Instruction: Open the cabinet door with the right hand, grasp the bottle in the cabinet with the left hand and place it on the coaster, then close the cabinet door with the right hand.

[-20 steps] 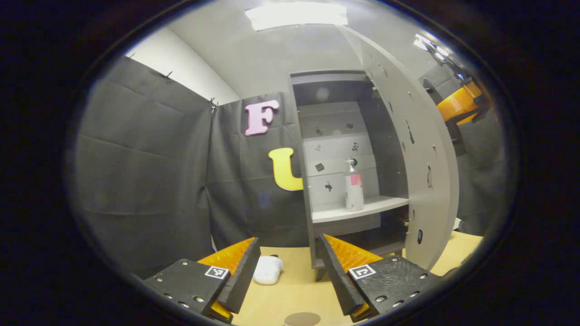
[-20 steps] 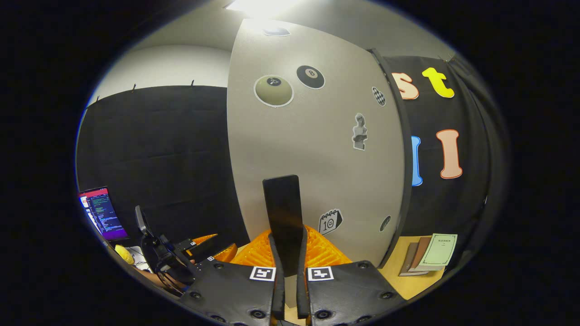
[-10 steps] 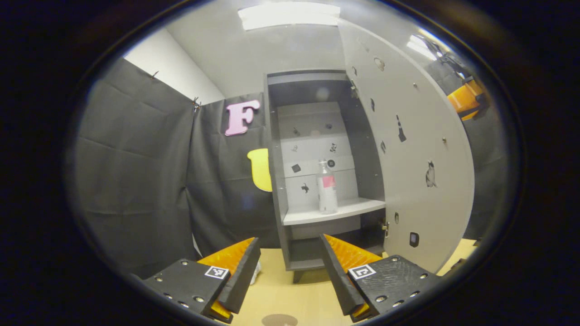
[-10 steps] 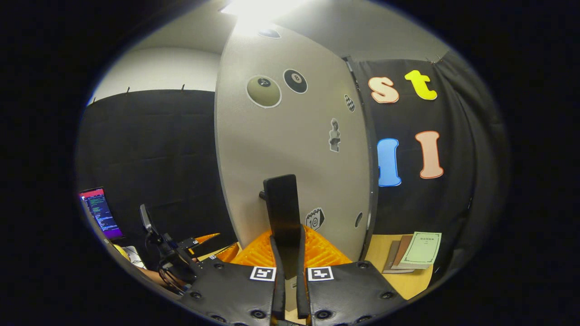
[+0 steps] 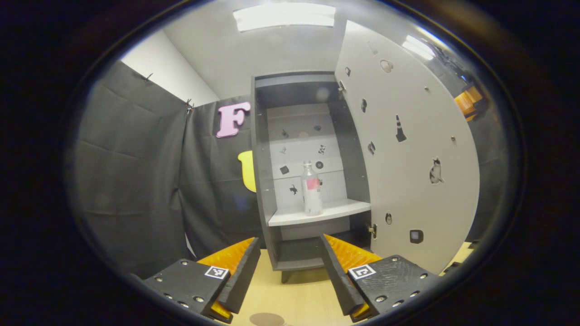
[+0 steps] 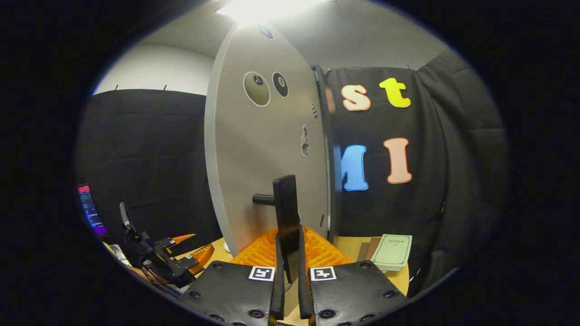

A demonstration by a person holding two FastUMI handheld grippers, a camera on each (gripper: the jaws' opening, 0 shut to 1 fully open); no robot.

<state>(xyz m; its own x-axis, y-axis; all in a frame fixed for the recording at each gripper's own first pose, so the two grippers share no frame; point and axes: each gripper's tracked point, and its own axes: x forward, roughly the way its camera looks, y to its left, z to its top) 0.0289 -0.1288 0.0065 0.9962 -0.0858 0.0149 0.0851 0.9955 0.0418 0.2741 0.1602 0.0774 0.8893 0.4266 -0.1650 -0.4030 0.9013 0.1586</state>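
The grey cabinet (image 5: 260,181) stands wide open in the left gripper view. A clear bottle (image 5: 311,195) with a pink label stands upright on its pale shelf (image 5: 335,211). My left gripper (image 5: 290,267) is open and well short of the cabinet, low over the table. A round brown coaster (image 5: 267,319) lies on the table below its fingers. The open door (image 5: 408,158) hangs to the right. In the right gripper view, my right gripper (image 6: 288,246) is shut on the door's black handle (image 6: 285,208), at the door's outer face (image 6: 263,154).
The wooden table (image 5: 303,294) carries the cabinet. Several thin books (image 6: 392,251) lie on the table right of the door. A monitor (image 6: 90,210) glows at the far left. My left gripper (image 6: 181,253) and the hand holding it appear low left in the right gripper view.
The door has swung wider open with my right gripper still on the handle. The cabinet opening now faces my left gripper more squarely, and a white object on the table has left its view.
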